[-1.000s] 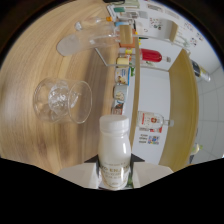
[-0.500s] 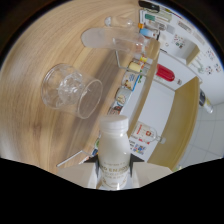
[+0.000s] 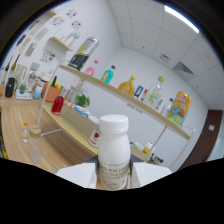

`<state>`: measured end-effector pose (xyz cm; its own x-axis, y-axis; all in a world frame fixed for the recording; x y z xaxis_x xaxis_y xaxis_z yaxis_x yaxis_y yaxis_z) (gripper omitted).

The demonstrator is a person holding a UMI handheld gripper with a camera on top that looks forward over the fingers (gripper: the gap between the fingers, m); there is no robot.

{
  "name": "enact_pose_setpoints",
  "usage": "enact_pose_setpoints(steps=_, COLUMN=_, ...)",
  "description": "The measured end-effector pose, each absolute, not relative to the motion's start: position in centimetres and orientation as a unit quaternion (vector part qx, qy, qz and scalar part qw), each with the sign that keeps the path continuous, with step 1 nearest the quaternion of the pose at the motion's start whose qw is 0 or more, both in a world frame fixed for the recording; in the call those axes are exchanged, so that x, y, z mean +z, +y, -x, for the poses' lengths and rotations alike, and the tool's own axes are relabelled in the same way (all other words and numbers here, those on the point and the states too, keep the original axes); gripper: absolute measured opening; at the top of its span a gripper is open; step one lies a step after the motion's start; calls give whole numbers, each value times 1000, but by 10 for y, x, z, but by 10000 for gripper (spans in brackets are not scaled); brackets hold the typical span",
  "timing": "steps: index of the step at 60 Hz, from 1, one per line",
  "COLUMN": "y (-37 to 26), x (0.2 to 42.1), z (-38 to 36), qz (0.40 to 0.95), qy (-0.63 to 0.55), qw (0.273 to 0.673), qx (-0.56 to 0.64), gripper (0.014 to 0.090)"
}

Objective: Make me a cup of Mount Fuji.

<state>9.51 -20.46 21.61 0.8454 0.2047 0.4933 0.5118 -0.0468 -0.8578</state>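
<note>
Bottle [image 3: 114,152]: small, white, opaque, white screw cap on, printed label low on its body.
Pose: upright.
Place: between the tool's [image 3: 114,181] two fingers, pressed by both, lifted off the surface.

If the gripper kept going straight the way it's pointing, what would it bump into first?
The gripper holds a white bottle. Straight ahead looks free at first; beyond it, probably the wall shelf with its colourful bottles, or the counter below. Depth is hard to judge.
</note>
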Motion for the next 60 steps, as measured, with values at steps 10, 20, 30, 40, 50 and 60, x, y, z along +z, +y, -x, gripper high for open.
enact_pose_setpoints(steps=10, y=-196, x=154, z=-112, qz=779, qy=-125, qw=614, qx=-16, gripper=484)
enact_pose_setpoints(steps=20, y=-191, x=98, z=-126, qz=809, qy=-75, qw=582, qx=17, gripper=483)
enact_pose_setpoints(steps=30, y=-194, x=72, z=-132, qz=823, qy=-59, qw=565, qx=28, gripper=483)
enact_pose_setpoints(steps=40, y=-209, x=62, z=-137, qz=826, qy=-39, qw=561, qx=38, gripper=496)
enact_pose_setpoints(steps=50, y=-223, x=60, z=-142, qz=831, qy=-29, qw=555, qx=31, gripper=507)
enact_pose_setpoints(steps=60, y=-234, x=67, z=-151, qz=849, qy=-16, qw=529, qx=14, gripper=815)
